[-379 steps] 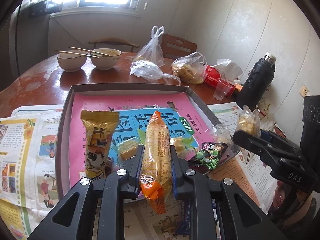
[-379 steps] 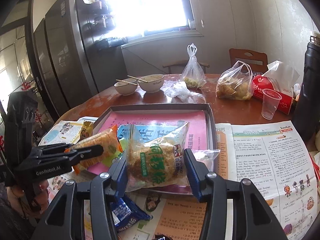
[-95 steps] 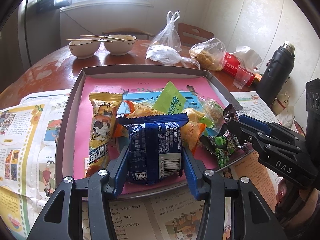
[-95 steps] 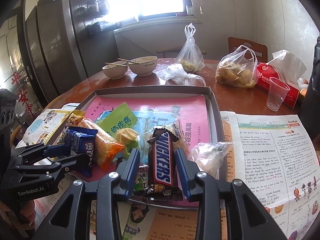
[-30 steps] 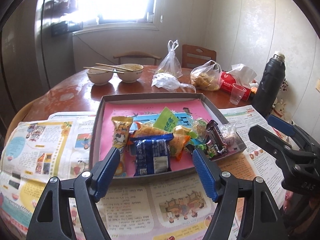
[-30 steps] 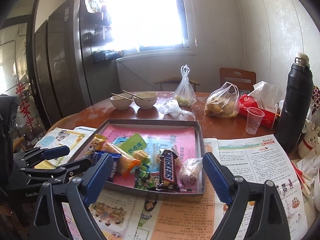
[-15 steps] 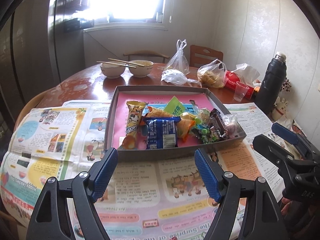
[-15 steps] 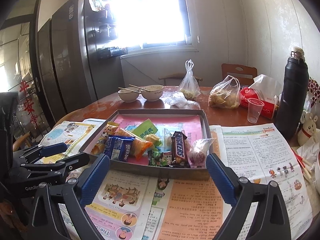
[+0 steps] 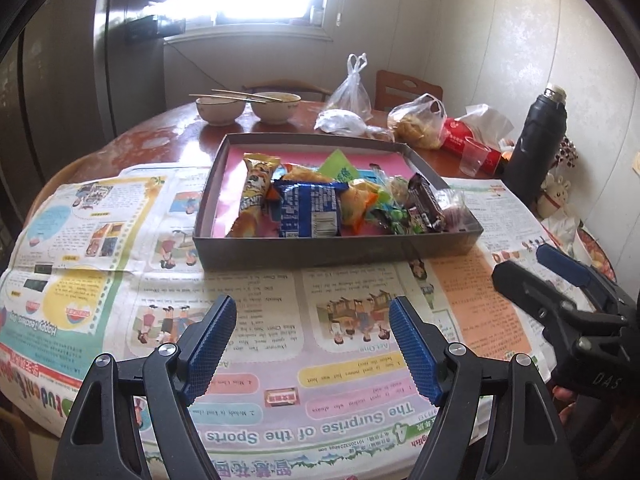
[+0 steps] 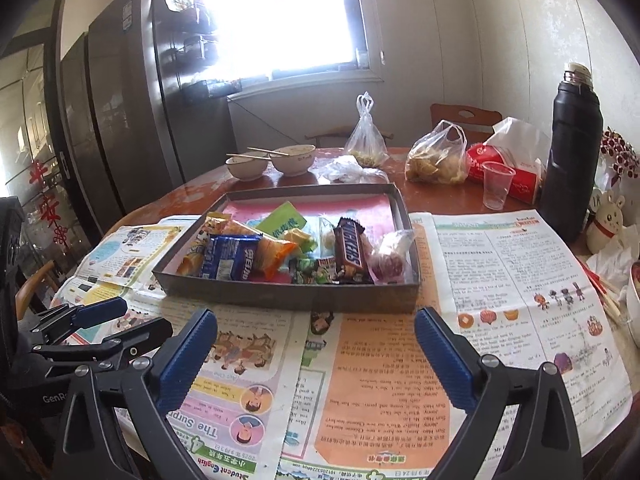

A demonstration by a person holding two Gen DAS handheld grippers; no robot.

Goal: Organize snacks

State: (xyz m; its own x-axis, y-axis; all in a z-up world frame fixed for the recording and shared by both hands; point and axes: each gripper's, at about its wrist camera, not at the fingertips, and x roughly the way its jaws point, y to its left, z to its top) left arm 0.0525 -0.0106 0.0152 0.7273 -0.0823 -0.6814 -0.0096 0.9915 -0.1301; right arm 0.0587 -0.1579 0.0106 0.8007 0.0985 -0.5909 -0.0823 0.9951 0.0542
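Note:
A shallow grey tray (image 9: 320,254) (image 10: 280,300) with a pink lining holds several snacks: a blue biscuit pack (image 9: 310,210) (image 10: 228,258), a yellow cake pack (image 9: 254,192), an orange pack (image 10: 274,254), a green sachet (image 10: 282,220), a Snickers bar (image 9: 426,200) (image 10: 350,250) and a clear bag (image 10: 390,260). My left gripper (image 9: 312,332) is open and empty, well back from the tray over the newspaper. My right gripper (image 10: 316,340) is open and empty, also back from the tray. Each shows in the other's view, the right (image 9: 560,276) and the left (image 10: 104,320).
Newspapers (image 9: 100,220) (image 10: 500,280) cover the near part of the round wooden table. Behind the tray stand two bowls with chopsticks (image 9: 248,106), plastic bags (image 10: 436,160), a red tissue pack (image 10: 516,176), a plastic cup (image 10: 496,184) and a black flask (image 10: 572,152).
Both grippers have let go of their snacks, the blue pack and the Snickers bar, which now lie in the tray. Both have pulled back from the tray and stand wide open.

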